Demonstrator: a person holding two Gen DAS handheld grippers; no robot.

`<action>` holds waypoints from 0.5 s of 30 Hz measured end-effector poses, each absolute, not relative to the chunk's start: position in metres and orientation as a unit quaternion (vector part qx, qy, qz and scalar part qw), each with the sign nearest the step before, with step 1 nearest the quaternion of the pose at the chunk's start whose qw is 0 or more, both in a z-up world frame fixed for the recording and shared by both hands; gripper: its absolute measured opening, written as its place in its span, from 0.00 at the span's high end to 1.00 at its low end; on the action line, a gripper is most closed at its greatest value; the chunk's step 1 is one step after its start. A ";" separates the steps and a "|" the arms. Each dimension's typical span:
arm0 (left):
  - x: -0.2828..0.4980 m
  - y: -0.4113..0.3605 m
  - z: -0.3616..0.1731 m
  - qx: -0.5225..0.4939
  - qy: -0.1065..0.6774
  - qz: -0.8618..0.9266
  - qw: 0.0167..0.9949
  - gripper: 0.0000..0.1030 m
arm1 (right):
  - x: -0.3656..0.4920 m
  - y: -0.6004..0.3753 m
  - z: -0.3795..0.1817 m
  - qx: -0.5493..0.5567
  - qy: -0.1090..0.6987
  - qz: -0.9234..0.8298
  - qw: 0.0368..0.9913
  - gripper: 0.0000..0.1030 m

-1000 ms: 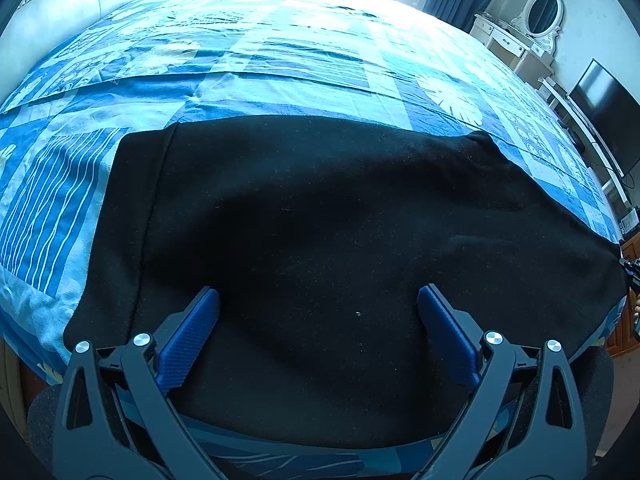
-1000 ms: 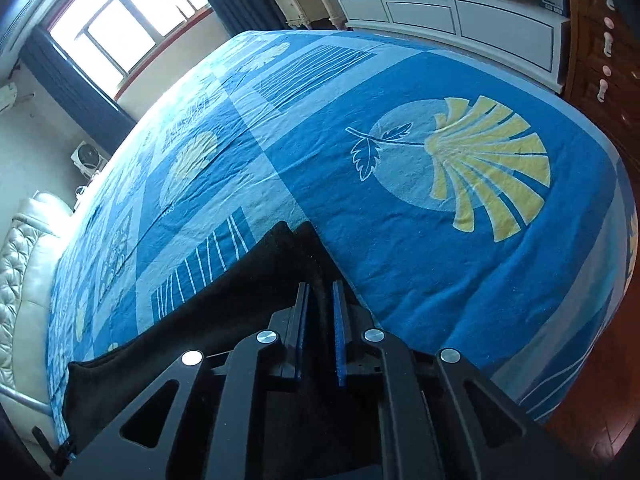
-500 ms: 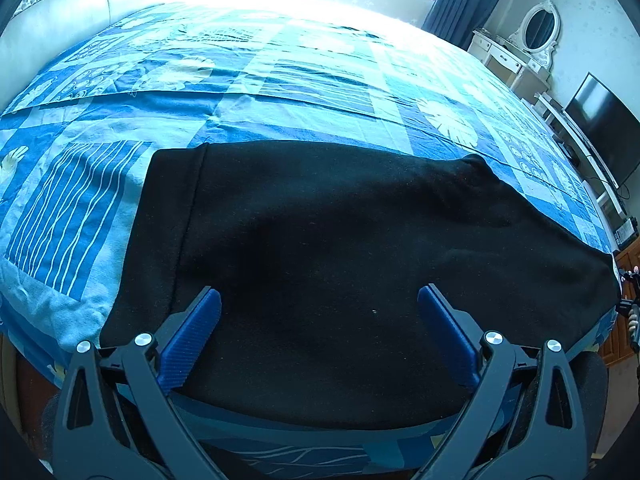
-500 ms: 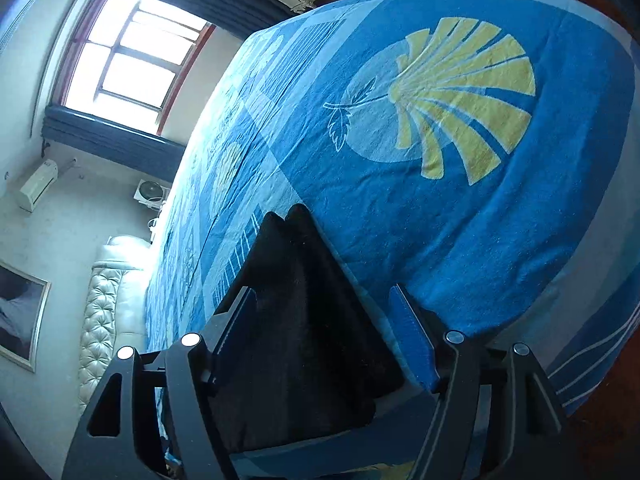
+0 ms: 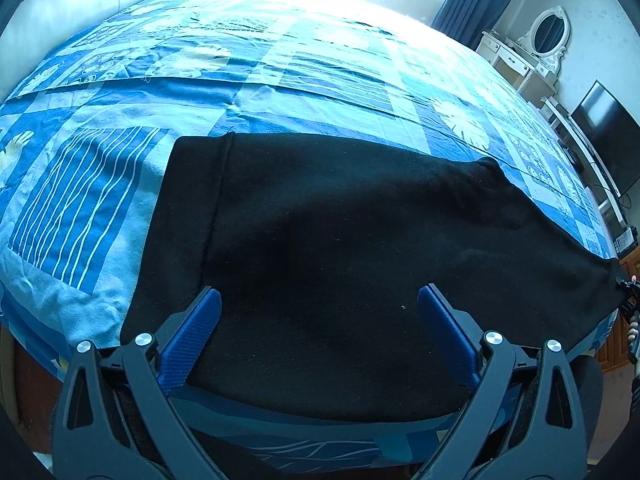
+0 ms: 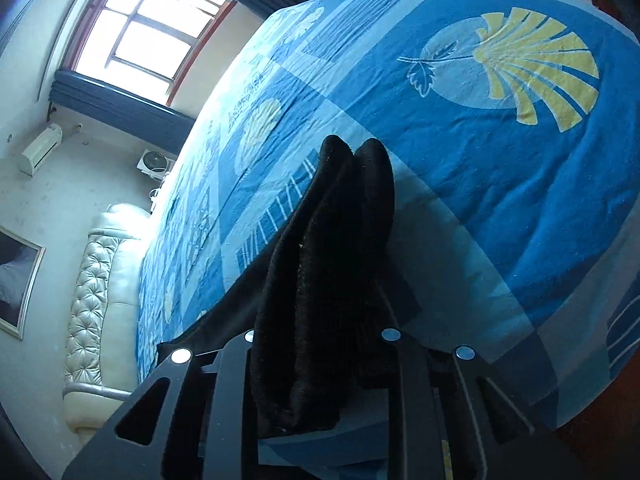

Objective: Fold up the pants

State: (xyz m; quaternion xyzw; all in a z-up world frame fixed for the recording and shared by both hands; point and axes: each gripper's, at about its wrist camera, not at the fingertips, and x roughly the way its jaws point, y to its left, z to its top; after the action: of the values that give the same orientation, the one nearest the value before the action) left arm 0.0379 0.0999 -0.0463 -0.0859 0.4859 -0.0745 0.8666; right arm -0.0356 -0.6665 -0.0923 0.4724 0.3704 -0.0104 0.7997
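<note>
The black pants [image 5: 340,248] lie flat along the near edge of the bed, waistband at the left, legs running to the right. My left gripper [image 5: 319,308] is open and empty, hovering over the pants' near part. In the right wrist view the leg ends [image 6: 340,240] lie bunched in two ridges, and cloth fills the space between the jaws of my right gripper [image 6: 320,380]. The blue fingers are hidden by the fabric, so its state does not show. The right gripper also shows small at the far right of the left wrist view [image 5: 630,300].
The bed carries a blue patterned quilt [image 5: 280,80] with a yellow shell print [image 6: 532,64]. A padded headboard [image 6: 96,292] is at the left, a dresser with mirror [image 5: 548,40] and a TV [image 5: 604,136] at the right. The bed's edge [image 5: 320,440] is just below my left gripper.
My left gripper has pulled back and the pants look farther away. My right gripper went from shut to open, then moved in over the bunched leg ends, which now hide its fingers.
</note>
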 end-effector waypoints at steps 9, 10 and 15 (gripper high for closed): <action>0.036 0.106 -0.046 -0.097 0.486 -0.075 0.865 0.04 | -0.016 -0.592 -0.002 0.441 0.315 0.066 0.838 0.79; 0.036 0.105 -0.047 -0.095 0.487 -0.074 0.865 0.04 | -0.013 -0.581 0.005 0.436 0.313 0.074 0.841 0.79; 0.035 0.095 -0.047 -0.062 0.489 -0.069 0.868 0.04 | -0.002 -0.524 0.022 0.400 0.327 0.107 0.850 0.79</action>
State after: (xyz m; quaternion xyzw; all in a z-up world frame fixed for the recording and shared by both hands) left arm 0.0348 0.0945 -0.0474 -0.0616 0.4886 -0.0688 0.8676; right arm -0.0016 -0.5243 0.0223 0.3998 0.3266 0.1074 0.8497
